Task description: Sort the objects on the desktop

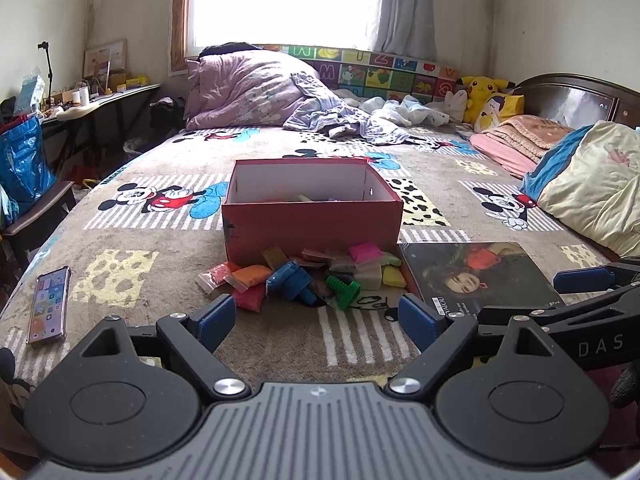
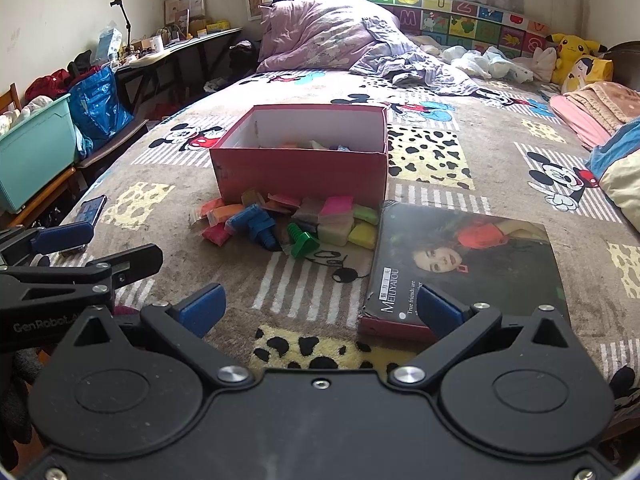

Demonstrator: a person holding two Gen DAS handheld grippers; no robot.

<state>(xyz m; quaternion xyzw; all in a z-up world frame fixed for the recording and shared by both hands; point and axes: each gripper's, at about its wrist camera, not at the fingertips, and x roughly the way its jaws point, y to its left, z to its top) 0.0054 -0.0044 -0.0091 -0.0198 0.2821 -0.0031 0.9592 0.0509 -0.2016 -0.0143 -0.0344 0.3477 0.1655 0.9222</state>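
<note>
An open red box [image 1: 312, 222] [image 2: 300, 172] stands on the bed with a few coloured items inside. In front of it lies a pile of coloured clay packets [image 1: 364, 254] [image 2: 336, 208], a blue toy bolt [image 1: 290, 282] [image 2: 254, 224] and a green toy bolt [image 1: 342, 290] [image 2: 302, 242]. My left gripper [image 1: 316, 322] is open and empty, short of the pile. My right gripper [image 2: 320, 308] is open and empty, nearer the box lid [image 2: 464, 264], which lies flat to the right of the pile [image 1: 476, 276].
A phone [image 1: 50, 304] [image 2: 90, 210] lies on the bed at the left. Pillows [image 1: 592, 184] and folded blankets [image 2: 592, 108] lie at the right, a quilt [image 1: 256, 88] at the far end. A blue bag [image 1: 22, 156] and a teal bin [image 2: 36, 152] stand beside the bed at the left.
</note>
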